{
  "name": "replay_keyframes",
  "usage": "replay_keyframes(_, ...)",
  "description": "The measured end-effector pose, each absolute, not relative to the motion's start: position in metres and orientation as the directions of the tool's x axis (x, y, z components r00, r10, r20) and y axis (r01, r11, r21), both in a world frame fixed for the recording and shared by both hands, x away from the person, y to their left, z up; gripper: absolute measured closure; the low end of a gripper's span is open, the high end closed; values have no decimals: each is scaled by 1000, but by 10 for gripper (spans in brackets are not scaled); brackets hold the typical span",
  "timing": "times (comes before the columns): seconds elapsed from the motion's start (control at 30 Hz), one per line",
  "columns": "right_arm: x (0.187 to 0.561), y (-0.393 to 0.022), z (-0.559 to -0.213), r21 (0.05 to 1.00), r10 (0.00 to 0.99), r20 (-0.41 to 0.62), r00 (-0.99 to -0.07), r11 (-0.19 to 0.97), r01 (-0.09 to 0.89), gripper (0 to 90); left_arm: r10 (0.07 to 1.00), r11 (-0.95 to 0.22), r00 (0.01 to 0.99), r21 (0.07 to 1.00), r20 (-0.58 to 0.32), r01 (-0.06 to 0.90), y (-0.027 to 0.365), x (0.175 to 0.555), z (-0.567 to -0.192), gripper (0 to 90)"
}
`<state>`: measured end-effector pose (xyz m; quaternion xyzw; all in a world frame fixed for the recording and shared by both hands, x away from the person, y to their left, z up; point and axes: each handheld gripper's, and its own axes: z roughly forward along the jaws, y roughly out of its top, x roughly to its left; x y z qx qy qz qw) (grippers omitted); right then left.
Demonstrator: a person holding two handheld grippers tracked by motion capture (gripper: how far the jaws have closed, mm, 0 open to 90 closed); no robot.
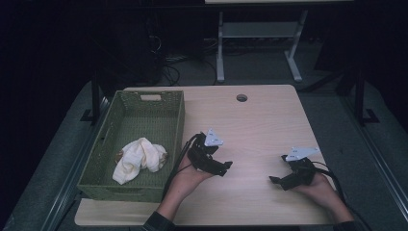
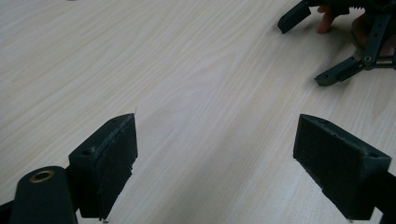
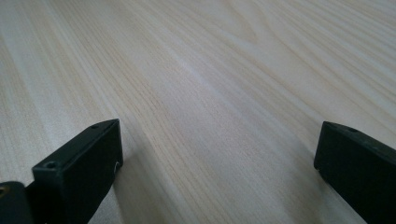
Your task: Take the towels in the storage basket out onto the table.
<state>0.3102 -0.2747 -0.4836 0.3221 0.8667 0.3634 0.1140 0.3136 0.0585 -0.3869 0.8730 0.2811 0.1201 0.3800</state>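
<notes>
My left gripper rests low over the light wooden table near its middle, held in a hand and pointing right. In the left gripper view its jaws stand wide apart around bare wood, left gripper open and empty. My right gripper sits near the front right, pointing left toward the other one. Its jaws in the right gripper view are also spread wide with nothing between them, right gripper open. The right gripper also appears at the top right of the left gripper view, with a fingertip beside it.
A green woven basket stands on the table's left side with a crumpled cream cloth inside. A round cable hole lies near the far edge. Beyond the table are a white desk frame and cables on the floor.
</notes>
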Motion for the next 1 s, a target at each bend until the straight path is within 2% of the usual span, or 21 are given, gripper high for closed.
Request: replay_keyframes(1.0,310,-275,-484,704,641,36,-767,528,475,8,590,-515,808,773,5,371,105,326,-344,134)
